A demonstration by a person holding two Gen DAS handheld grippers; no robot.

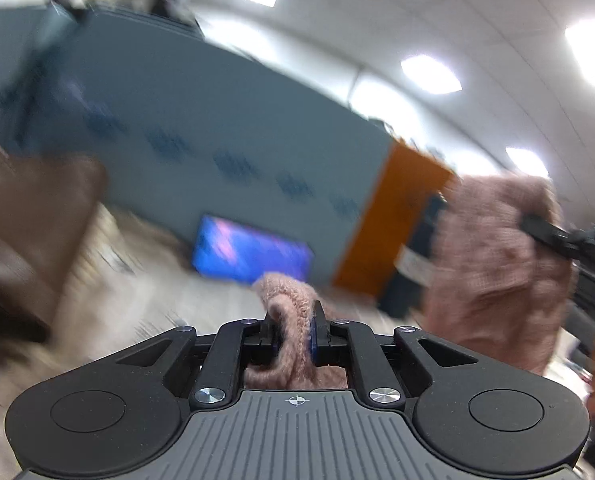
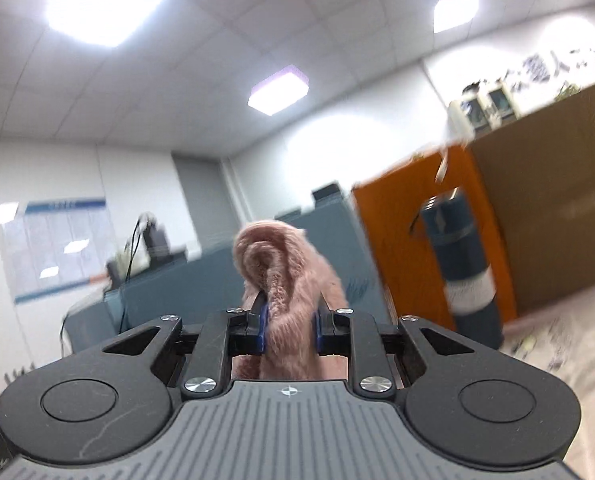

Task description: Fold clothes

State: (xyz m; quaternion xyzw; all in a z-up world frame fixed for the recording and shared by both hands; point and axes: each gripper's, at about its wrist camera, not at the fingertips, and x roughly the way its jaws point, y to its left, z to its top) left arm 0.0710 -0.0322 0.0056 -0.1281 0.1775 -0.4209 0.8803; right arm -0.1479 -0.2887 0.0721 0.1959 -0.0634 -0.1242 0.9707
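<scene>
A pink knitted garment (image 1: 287,300) is pinched between the pads of my left gripper (image 1: 295,330), which is shut on a bunched edge of it. More of the same knit (image 1: 493,264) hangs at the right of the left wrist view, held by my right gripper (image 1: 537,226), whose black body enters from the right edge. In the right wrist view my right gripper (image 2: 289,326) is shut on a rolled fold of the pink garment (image 2: 285,268), which rises above the blue pads. Both grippers are lifted, facing the room.
A grey-blue partition (image 1: 217,120) and an orange panel (image 1: 397,232) stand ahead. A blue screen (image 1: 253,254) lies on the pale table (image 1: 177,300). A brown object (image 1: 29,232) sits at the left. A dark blue bottle (image 2: 465,268) stands by a cardboard box (image 2: 557,200).
</scene>
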